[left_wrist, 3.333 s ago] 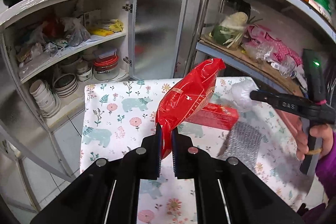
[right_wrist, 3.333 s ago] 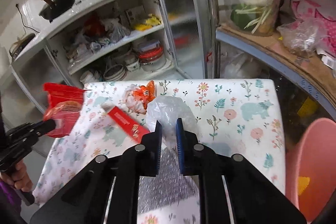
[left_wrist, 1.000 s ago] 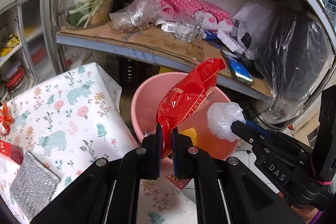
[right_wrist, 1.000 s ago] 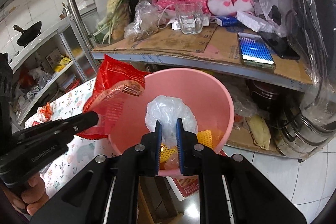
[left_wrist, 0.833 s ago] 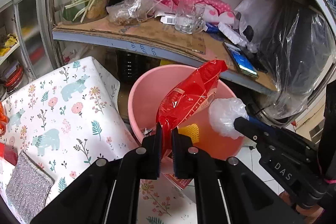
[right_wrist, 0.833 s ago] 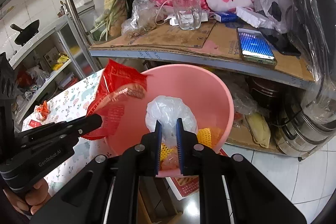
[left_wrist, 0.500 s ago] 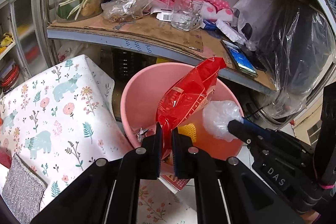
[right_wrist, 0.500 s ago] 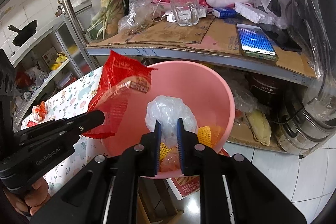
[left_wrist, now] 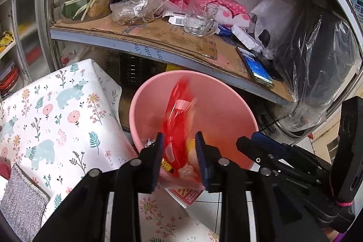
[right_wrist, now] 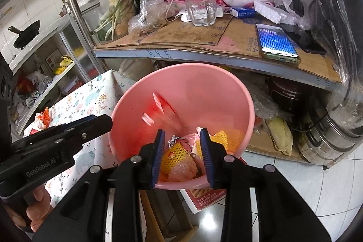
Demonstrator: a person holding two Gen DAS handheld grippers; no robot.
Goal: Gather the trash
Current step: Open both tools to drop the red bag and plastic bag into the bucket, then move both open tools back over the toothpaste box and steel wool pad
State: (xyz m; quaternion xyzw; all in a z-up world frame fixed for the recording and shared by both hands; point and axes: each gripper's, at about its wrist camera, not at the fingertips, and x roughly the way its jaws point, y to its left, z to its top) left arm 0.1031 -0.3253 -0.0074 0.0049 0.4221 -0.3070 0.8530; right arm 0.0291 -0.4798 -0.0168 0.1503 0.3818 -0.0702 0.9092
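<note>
Both grippers, left gripper [left_wrist: 179, 146] and right gripper [right_wrist: 182, 145], are opening, gripping nothing; the blurred red plastic wrapper [left_wrist: 179, 115] falls into the round pink plastic bin [right_wrist: 247, 106]. Orange-white crumpled trash [right_wrist: 43, 119] at nine o'clock remains on the floral tablecloth [left_wrist: 56, 110].

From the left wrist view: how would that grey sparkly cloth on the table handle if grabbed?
The grey cloth lies flat on the table, so probably floppy and draping. It looks thin, likely light. Its flat edges may be hard to pinch.
</note>
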